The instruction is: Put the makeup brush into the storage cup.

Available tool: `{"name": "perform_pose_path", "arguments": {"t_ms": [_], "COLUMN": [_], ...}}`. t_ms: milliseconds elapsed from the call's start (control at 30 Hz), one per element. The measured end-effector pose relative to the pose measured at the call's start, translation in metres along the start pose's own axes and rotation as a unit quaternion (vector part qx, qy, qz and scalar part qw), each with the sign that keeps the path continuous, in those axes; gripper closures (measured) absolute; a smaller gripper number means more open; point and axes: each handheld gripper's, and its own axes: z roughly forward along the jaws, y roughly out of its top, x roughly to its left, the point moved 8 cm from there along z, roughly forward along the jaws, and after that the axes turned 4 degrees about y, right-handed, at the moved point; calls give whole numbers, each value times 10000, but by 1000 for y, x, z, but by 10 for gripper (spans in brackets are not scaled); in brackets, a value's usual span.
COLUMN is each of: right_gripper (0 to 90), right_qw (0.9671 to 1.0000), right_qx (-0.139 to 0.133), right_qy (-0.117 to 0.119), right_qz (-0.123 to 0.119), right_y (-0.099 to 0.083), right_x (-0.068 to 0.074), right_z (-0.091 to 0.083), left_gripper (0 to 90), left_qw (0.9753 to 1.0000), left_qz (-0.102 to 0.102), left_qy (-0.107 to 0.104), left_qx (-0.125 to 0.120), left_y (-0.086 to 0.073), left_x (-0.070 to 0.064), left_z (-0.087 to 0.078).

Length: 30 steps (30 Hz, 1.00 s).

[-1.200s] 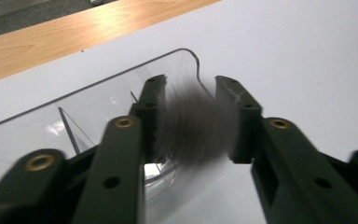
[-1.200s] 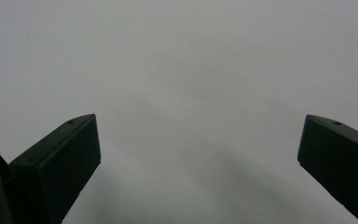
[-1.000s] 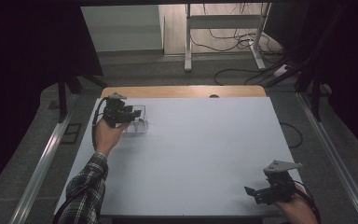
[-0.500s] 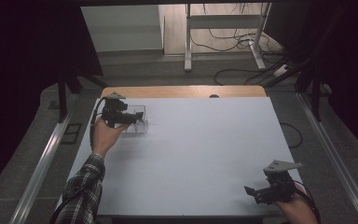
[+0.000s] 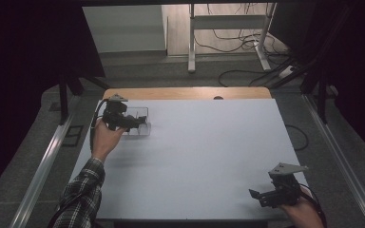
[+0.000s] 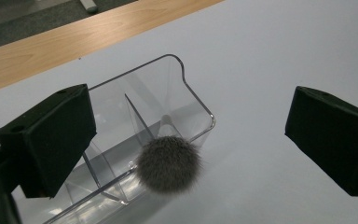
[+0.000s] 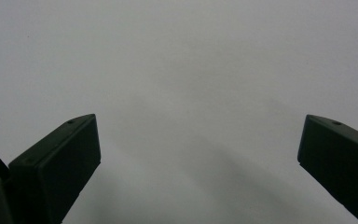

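Hovered over clear divided organizer (image 6: pixel 168 98) with left gripper (image 6: pixel 191 149), jaws wide, fluffy brush head (image 6: pixel 168 164) between and below; right gripper (image 5: pixel 278 190) far off, equally wide.

Your left gripper (image 6: pixel 186 144) has its two black jaws spread wide with nothing between the pads. Below them a clear plastic organizer (image 6: pixel 177 84) sits on the white table top (image 6: pixel 284 46), close to the wooden strip (image 6: pixel 74 37) along the table's far edge. Thin clear walls divide it into compartments. A fluffy grey brush head (image 6: pixel 168 164) pokes over its near rim, and its handle runs back inside a compartment.
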Motion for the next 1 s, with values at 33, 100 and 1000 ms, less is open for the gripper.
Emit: {"name": "perform_pose_path", "arguments": {"t_ms": [33,100,1000], "right_gripper": [0,0,0], "right_qw": [10000,10000,10000], "right_qx": [6,8,15], "right_qy": [-2,-3,-7], "right_qz": [-5,-6,-13], "right_y": [0,0,1], "right_x": [0,0,1], "right_z": [0,0,1], "left_gripper": [10,3,0], "left_qw": [10000,10000,9998], "left_qz": [28,59,93], "left_qy": [3,16,-150], "left_qx": [-5,-12,0], "left_y": [0,-1,-24], "left_x": [0,-1,-13], "left_z": [-1,-3,-23]}}
